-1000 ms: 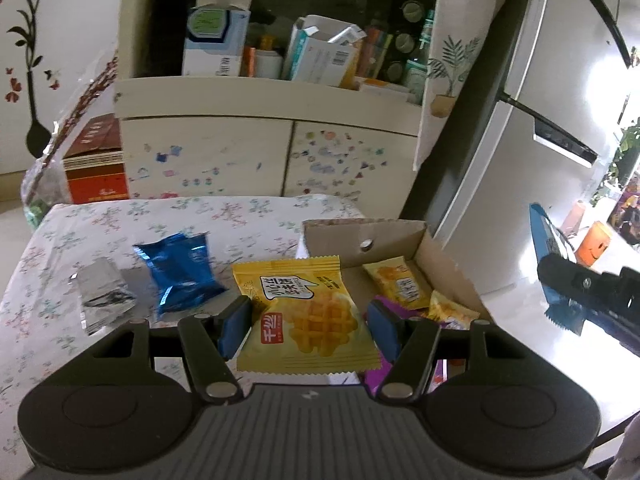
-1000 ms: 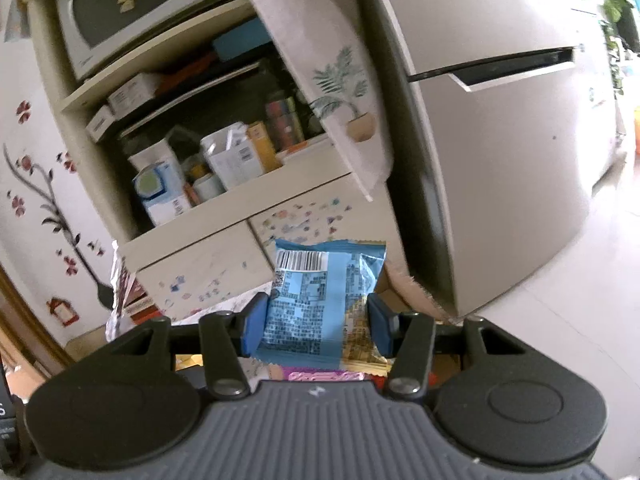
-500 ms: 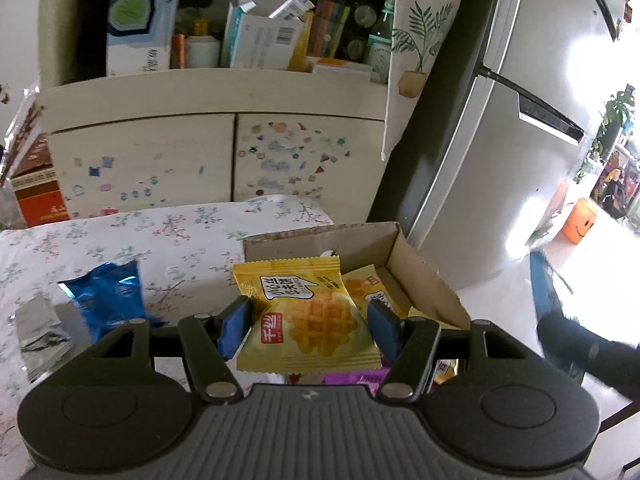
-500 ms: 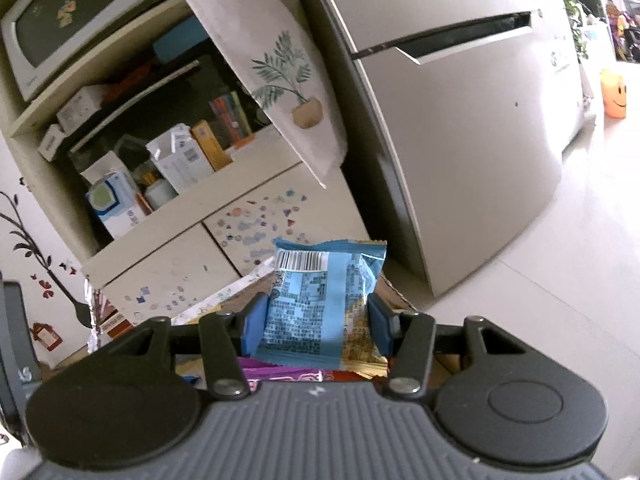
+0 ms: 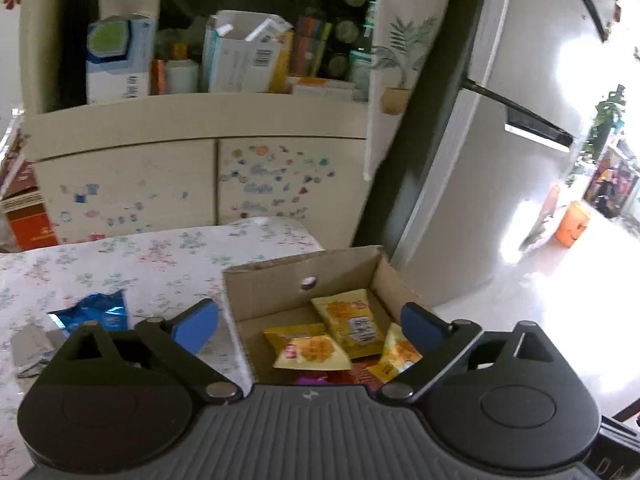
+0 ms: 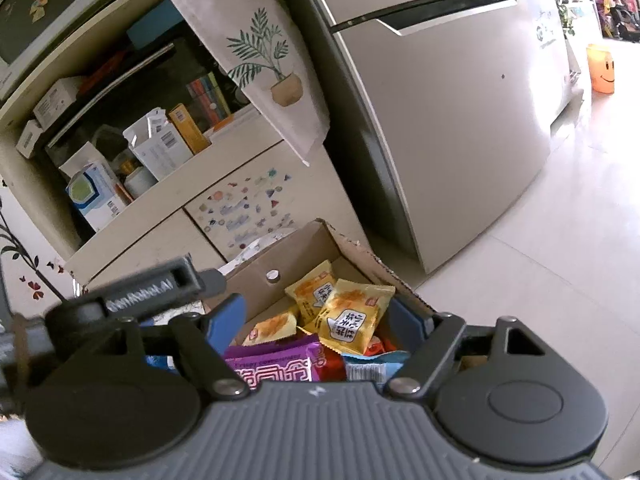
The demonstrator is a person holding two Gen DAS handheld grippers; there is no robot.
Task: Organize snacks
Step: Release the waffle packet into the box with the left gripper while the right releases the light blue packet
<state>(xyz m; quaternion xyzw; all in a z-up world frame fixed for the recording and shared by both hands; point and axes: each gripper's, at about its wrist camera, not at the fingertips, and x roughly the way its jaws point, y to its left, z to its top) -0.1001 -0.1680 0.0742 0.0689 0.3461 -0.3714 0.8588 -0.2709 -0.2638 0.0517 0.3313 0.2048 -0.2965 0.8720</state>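
Observation:
An open cardboard box stands at the right end of the floral-cloth table. Several yellow waffle packets lie in it, with a purple packet and a light blue packet. My left gripper is open and empty above the box's near side. My right gripper is open and empty over the box. The left gripper's body shows at the left of the right wrist view. A dark blue packet and a silver packet lie on the table.
A cream cabinet with a cluttered open shelf stands behind the table. A fridge stands right of it, with tiled floor beyond. A red carton sits at the far left. An orange bucket is on the floor.
Both grippers opened. The yellow waffle packet left my left gripper and the light blue packet left my right; both now lie in the box. Both grippers moved closer over the box.

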